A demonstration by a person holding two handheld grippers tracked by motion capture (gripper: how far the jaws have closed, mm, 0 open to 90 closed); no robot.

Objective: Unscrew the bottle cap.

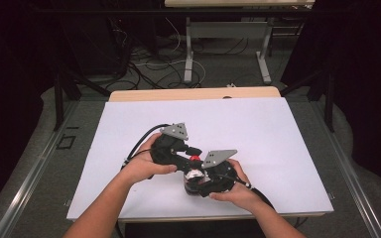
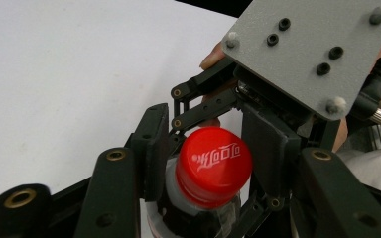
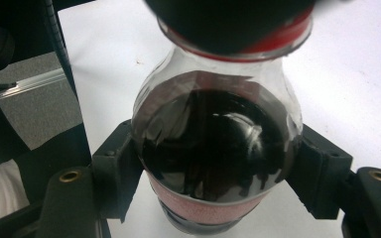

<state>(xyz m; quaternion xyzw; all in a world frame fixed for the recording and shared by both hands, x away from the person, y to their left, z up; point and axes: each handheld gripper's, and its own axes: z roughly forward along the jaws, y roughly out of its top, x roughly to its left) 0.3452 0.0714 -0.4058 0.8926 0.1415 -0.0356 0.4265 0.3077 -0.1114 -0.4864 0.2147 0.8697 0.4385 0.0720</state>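
Observation:
A small cola bottle (image 3: 213, 144) with dark liquid and a red cap (image 2: 213, 166) sits low over the white table top (image 1: 238, 124), near its front edge. My right gripper (image 3: 218, 168) is shut on the bottle's body, one pad pressing each side just above the red label. My left gripper (image 2: 211, 148) comes in from above with its black jaws closed around the cap. In the high view both hands meet at the bottle (image 1: 193, 174), with the left gripper (image 1: 191, 152) over the cap (image 1: 194, 158) and the right gripper (image 1: 198, 184) below it. The bottle's base is hidden.
A wooden table edge (image 1: 193, 93) shows behind the white top. Grey floor with rails lies on both sides, and another table's legs (image 1: 188, 54) and loose cables (image 1: 149, 64) are farther back. The right gripper's grey plate (image 2: 307, 49) is close to the left gripper.

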